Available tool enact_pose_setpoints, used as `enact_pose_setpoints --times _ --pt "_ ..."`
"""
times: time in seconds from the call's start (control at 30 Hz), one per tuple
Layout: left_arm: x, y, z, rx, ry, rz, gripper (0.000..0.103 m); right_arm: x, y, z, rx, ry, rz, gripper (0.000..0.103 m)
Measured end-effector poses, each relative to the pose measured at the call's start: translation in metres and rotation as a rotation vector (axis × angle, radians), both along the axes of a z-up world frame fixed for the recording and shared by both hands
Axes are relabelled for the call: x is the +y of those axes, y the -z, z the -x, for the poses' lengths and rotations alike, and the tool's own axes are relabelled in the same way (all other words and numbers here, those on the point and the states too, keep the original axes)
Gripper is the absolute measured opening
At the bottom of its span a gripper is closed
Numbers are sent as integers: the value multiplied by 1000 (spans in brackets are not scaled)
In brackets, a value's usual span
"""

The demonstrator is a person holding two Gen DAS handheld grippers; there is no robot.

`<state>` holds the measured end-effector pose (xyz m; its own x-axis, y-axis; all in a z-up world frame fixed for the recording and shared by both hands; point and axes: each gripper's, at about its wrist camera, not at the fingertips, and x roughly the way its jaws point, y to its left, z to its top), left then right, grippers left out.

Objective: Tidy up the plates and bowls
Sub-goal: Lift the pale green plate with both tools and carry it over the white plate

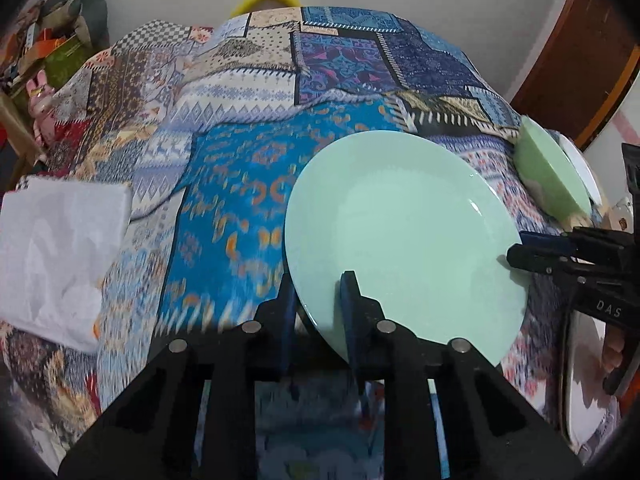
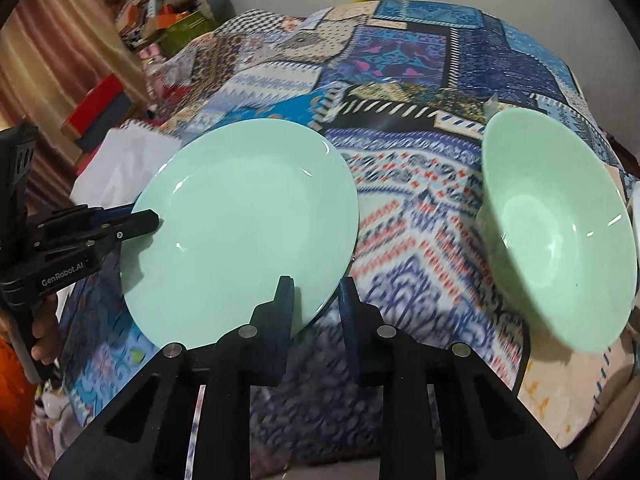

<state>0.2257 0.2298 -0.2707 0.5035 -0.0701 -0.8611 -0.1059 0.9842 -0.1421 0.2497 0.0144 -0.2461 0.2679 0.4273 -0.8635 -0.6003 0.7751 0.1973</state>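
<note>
Pinching the same plate (image 1: pixel 404 236) from two sides, that's basically what both grippers are up to here. The left gripper (image 1: pixel 318 292) has its jaws narrowed right down on the near-left rim, one finger over the top face and one tucked under the edge. The right gripper (image 2: pixel 314 294) does the same on the opposite rim, and you can see it from the left wrist view coming in from the side, tips lying on the plate's face. So both look clamped on, not just hovering.

Out from the fingers: the plate sits on a patchwork cloth (image 1: pixel 224 184), its far rim pointing away from both grippers. Beyond the right gripper's fingers, off to its right and clearly apart from the plate, there's a green bowl (image 2: pixel 560 236) with a white dish (image 1: pixel 582 168) just behind it. A white napkin (image 1: pixel 60 248) lies well off to the left gripper's left.

My guess is the plate travels toward the bowl side, so the right hand is the nearer one and would lead. With two grips, the risk is twisting the rim if the hands don't move together.
</note>
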Motion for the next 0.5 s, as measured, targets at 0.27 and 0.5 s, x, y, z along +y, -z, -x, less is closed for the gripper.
enact_pose_setpoints --times 0.27,0.5 --pt "-4 -1 47 27 1 25 23 3 1 27 7 -81 14 21" --pt "-5 0 49 29 -5 27 24 10 8 9 43 -54 9 18"
